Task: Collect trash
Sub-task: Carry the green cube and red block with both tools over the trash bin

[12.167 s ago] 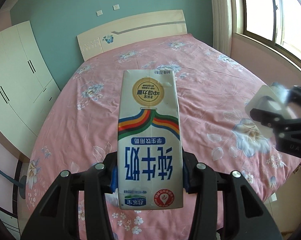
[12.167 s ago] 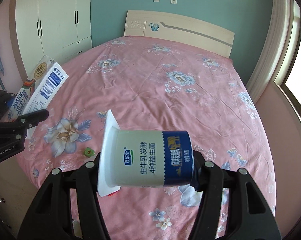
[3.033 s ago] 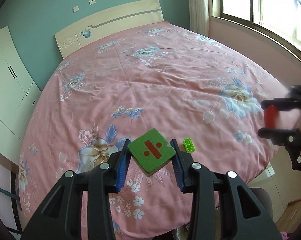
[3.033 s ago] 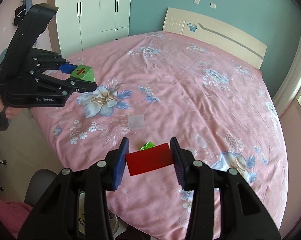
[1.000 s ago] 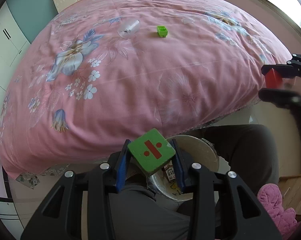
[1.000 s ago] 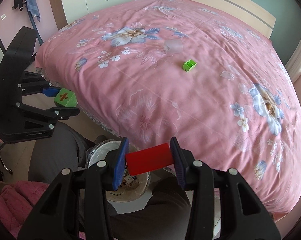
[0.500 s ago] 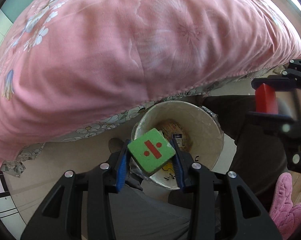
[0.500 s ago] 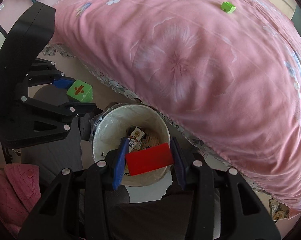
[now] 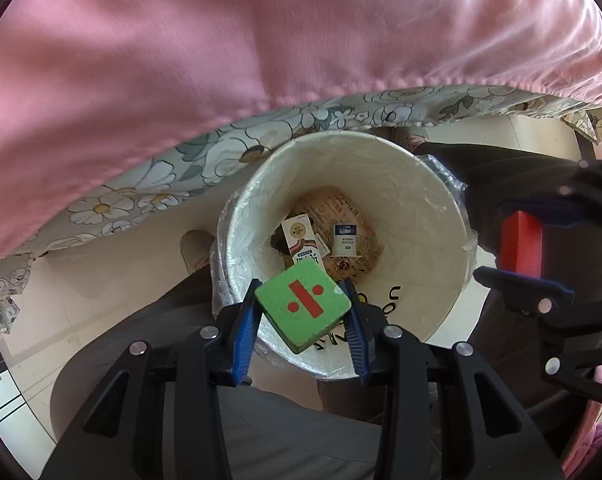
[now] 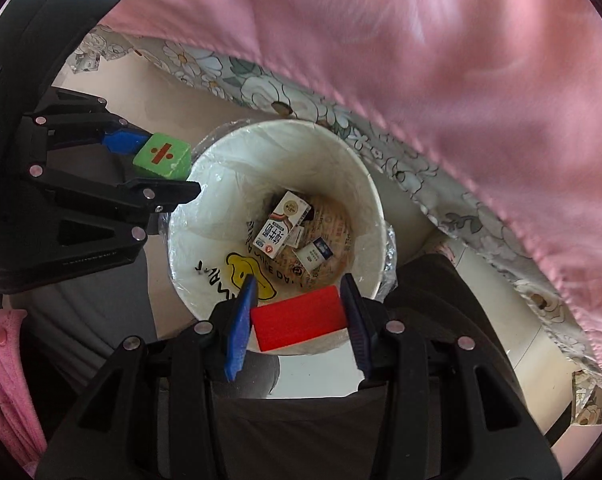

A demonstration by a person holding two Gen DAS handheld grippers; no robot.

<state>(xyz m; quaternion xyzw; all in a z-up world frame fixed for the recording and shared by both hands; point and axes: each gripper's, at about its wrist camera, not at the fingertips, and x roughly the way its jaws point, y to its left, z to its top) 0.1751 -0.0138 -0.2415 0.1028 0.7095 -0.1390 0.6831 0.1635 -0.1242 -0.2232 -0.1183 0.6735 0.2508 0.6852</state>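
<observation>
Pink bedsheet (image 9: 181,60) hangs over the bed's edge and fills the top of both views, with a flowered valance (image 9: 149,184) under it and pale floor (image 10: 161,80) below. On the floor beside the bed stands my white bin (image 9: 433,200), lined with a clear bag, a yellow print on its inner wall. At its bottom lie a milk carton (image 10: 281,230), a smaller blue-and-white pack (image 10: 315,256) and some printed paper.

My left tool (image 9: 303,310) points down over the near side of the bin and is clamped on a green block (image 9: 303,306) with a red division sign on its face, held corner to corner between the blue pads (image 9: 245,328). My right tool (image 10: 299,318) also points down over the bin's rim, gripping a red block (image 10: 299,316) by its short ends. Each tool shows at the side of the other's view. My grey trousers (image 9: 281,432) are below, and something pink (image 10: 5,360) lies at the floor's edge.
</observation>
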